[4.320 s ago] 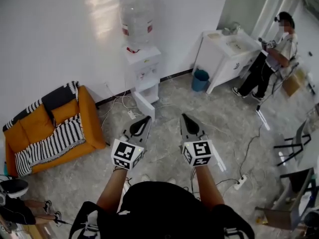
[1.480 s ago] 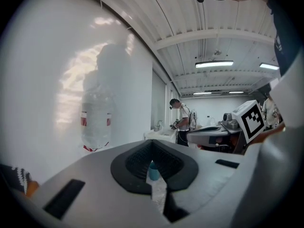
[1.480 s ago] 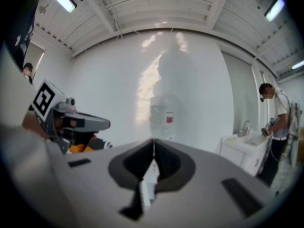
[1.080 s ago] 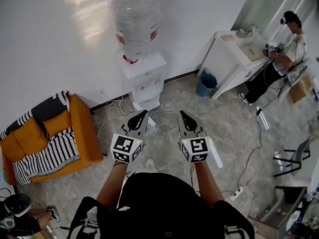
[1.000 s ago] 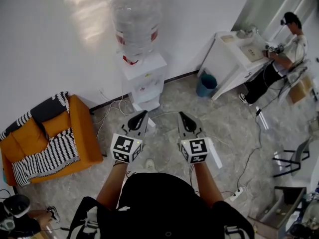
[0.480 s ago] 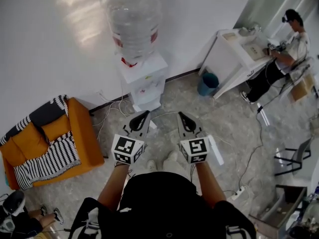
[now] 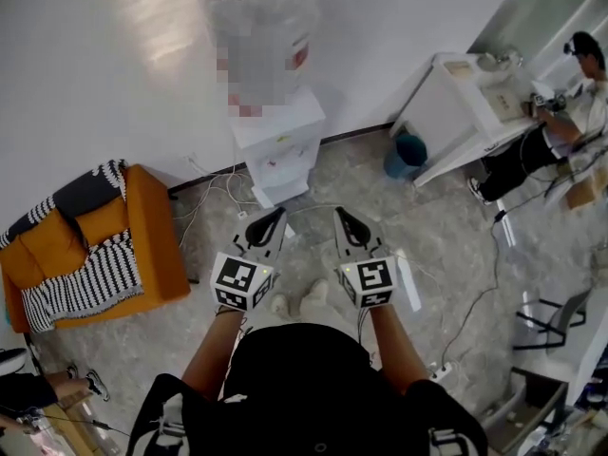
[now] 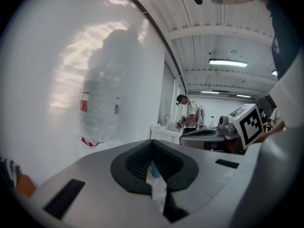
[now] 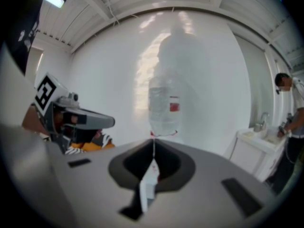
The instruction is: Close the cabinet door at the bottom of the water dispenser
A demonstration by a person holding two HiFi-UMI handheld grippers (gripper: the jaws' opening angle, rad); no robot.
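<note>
Approach step: left gripper point(image 7: 278, 215) and right gripper point(image 7: 340, 214), both closed and empty, face the dispenser point(image 7: 277, 145); next, probably, stoop and push its door closed.

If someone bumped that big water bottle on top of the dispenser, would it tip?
Probably it would wobble rather than fall: the water bottle stands neck-down in the top of the dispenser. Its crinkled clear wall looks thin, so it likely dents under a push. How full, hence how heavy, I cannot tell.

Water dispenser point(image 7: 278, 155) nearer than before
</note>
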